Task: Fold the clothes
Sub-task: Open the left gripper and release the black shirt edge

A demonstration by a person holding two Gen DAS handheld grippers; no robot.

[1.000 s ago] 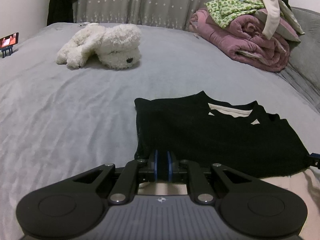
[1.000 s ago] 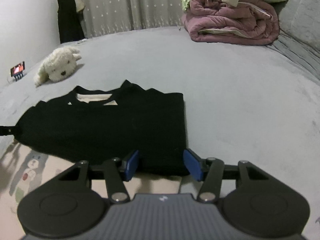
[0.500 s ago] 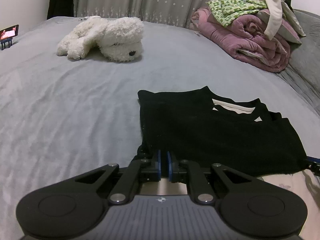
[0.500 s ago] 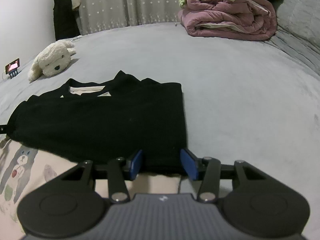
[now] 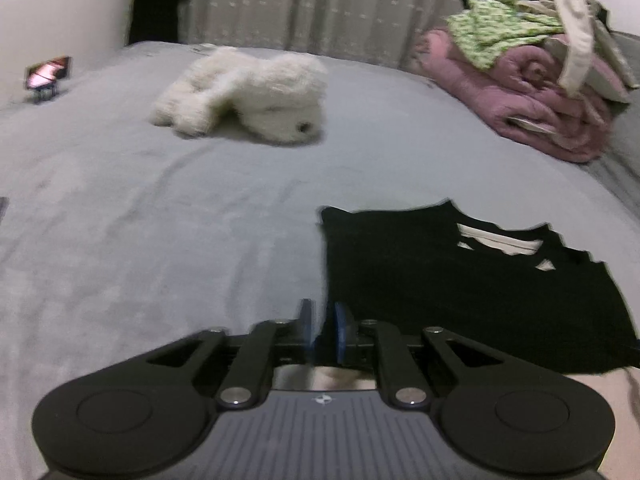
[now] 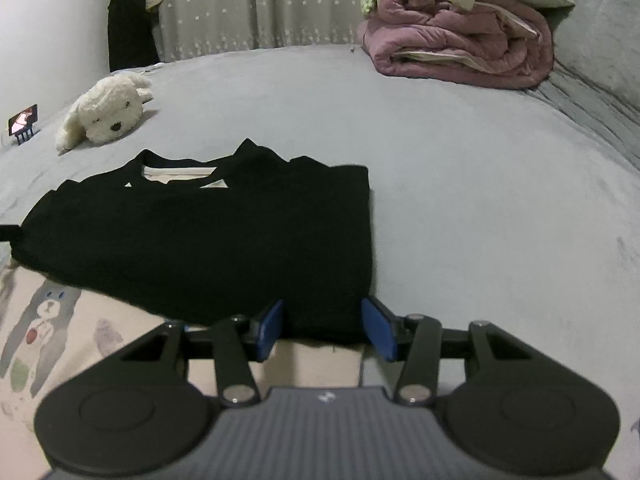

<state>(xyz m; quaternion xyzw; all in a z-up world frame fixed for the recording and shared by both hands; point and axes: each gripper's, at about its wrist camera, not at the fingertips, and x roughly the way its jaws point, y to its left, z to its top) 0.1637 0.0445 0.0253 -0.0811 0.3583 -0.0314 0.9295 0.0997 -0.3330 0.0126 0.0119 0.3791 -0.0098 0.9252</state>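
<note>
Black T-shirt (image 6: 208, 240) lies folded on the grey bed (image 6: 480, 200), near edge between my spread right gripper (image 6: 328, 326). Left gripper (image 5: 322, 330) opening, nothing pinched. Soft, light, limp; grip hem corners.

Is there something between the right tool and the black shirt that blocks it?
Nothing visible does. The right tool sits at the near edge of the black shirt, its jaws apart on either side of that edge. The toy dog and the pink blanket lie well beyond the shirt.
</note>
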